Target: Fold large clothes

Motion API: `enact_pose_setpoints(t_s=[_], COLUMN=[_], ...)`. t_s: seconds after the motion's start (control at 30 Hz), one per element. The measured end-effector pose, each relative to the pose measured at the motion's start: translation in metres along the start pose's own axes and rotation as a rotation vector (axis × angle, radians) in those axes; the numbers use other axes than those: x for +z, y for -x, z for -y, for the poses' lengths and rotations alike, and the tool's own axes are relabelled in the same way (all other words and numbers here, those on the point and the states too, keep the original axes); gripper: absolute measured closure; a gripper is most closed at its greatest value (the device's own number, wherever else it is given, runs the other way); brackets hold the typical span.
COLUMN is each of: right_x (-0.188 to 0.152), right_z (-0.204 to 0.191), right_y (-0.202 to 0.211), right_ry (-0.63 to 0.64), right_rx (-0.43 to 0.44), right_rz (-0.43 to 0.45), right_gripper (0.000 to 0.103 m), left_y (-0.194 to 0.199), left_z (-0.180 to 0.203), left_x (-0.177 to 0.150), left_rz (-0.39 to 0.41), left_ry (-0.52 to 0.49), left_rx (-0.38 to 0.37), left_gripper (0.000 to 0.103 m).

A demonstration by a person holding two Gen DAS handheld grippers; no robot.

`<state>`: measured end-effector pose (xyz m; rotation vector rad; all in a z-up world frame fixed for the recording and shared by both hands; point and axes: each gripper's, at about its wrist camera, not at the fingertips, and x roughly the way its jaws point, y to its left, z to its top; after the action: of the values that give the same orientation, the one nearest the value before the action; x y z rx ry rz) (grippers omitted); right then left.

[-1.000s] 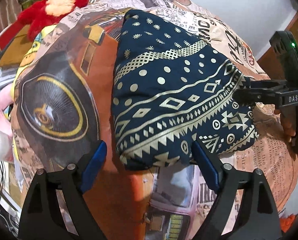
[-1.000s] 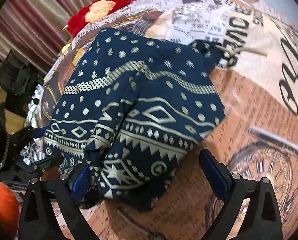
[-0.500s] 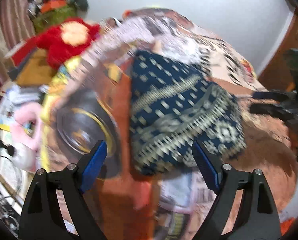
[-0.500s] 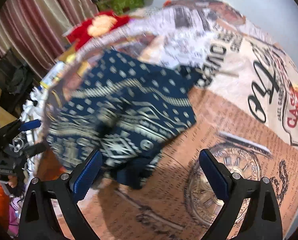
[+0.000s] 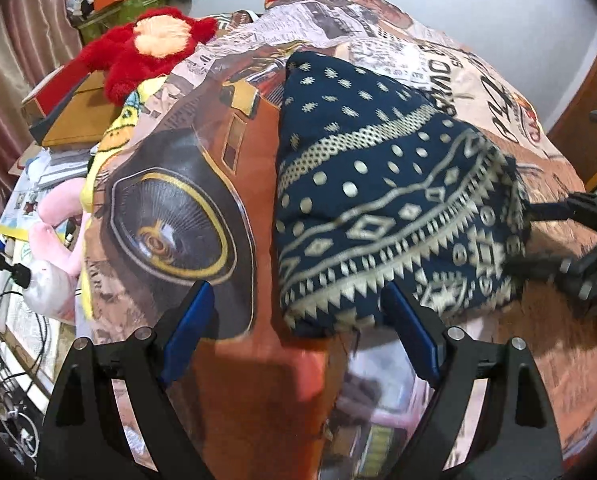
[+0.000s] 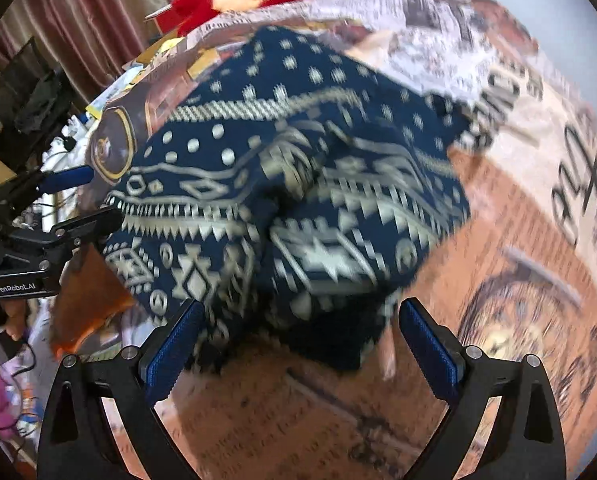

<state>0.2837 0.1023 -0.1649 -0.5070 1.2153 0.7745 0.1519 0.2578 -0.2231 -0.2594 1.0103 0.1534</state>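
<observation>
A navy garment with a cream geometric pattern lies folded in a thick bundle on the printed bedspread. It also shows in the right wrist view. My left gripper is open and empty at the garment's near edge; its right finger is by the hem. My right gripper is open and empty at the garment's other side. Each gripper shows in the other's view: the right one and the left one, both beside the garment.
A red plush toy lies at the bed's far left, with a cardboard box beside it. A pink plush, papers and cables lie off the bed's left edge. Curtains hang behind. A wooden door stands at the right.
Both grippers pulled back from the garment half a second ago, then came close to its edges again. The garment lies much as before. Both stay open.
</observation>
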Motion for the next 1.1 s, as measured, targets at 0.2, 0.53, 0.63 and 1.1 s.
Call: enact_pose_setpoints(t_s=[0.2, 0.53, 0.63, 1.1], right_x=[-0.016, -0.035, -0.046, -0.13], right_z=[0.024, 0.0, -0.011, -0.074], right_y=[0.039, 0.176, 0.22, 0.342], right_ry=[-0.15, -0.156, -0.158, -0.148], right_rx=[0.056, 0.037, 0.039, -0.043], right_rz=[0.061, 0.488, 0.637, 1.104], right_gripper=[0.005, 0.006, 0.006, 0.005], left_y=[0.044, 0.18, 0.224, 0.314], left_z=[0.009, 0.041, 0.057, 0.095], left_x=[0.001, 0.025, 0.02, -0.029], left_rz=[0.08, 0.462, 0.602, 0.871], left_ry=[-0.035, -0.012, -0.032, -0.008], left_rx=[0.033, 0.004, 0.002, -0.03], left_gripper=[0.016, 0.016, 0.016, 0.016])
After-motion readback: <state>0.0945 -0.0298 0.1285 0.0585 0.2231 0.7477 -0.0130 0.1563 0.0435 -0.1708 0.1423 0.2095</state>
